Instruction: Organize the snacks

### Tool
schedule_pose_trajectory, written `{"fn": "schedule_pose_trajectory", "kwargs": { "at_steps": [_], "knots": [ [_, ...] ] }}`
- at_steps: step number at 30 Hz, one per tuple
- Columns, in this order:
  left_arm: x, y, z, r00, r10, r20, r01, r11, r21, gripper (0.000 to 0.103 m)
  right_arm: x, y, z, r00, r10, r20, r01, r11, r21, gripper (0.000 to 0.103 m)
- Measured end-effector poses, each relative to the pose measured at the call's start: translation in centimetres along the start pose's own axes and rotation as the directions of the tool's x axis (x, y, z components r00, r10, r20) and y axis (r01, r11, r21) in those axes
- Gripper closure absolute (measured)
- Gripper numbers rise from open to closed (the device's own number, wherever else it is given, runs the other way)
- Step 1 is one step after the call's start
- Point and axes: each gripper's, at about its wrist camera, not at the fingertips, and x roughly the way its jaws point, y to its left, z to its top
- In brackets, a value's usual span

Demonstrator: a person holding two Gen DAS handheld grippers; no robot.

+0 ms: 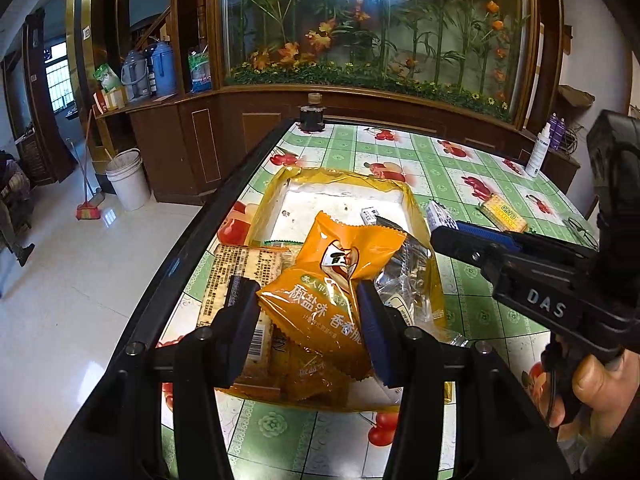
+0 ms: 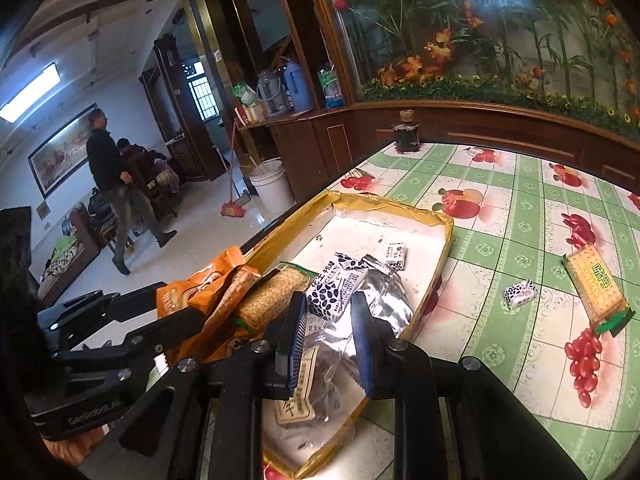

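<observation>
Snacks lie in a shallow tray (image 1: 414,196) with a yellow rim and a white floor, close to the left edge of the table (image 1: 472,288). Your left gripper (image 1: 306,304) clamps an orange snack packet (image 1: 340,276) between its pads, just above the near end of the tray. Your right gripper (image 2: 326,312) pinches a small white and dark blue packet (image 2: 338,286) over the middle of the tray. Under it lie silver foil wrappers (image 2: 386,300) and cracker packs (image 2: 272,296). Outside the tray, on the table, you see one long cracker pack (image 2: 596,290) and, just beside it, one small patterned packet (image 2: 520,294).

The table has a black rim and a glossy cloth with green squares and red fruit. At its far edge stands a dark bottle (image 2: 406,132). Behind the table a wooden cabinet holds a big glass case with artificial flowers (image 1: 376,24). On the shiny white floor stand a white bucket (image 1: 127,178) and a broom (image 1: 89,204). Far at the left, a person (image 2: 114,188) walks.
</observation>
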Motion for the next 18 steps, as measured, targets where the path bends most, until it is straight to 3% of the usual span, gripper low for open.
{"fn": "schedule_pose_trajectory", "kwargs": {
  "at_steps": [18],
  "knots": [
    [1.8, 0.5, 1.0, 0.999, 0.029, -0.016, -0.029, 1.000, -0.006, 0.055, 4.5, -1.4, 3.0, 0.999, -0.022, -0.026, 0.022, 1.000, 0.010, 0.080]
  ]
}}
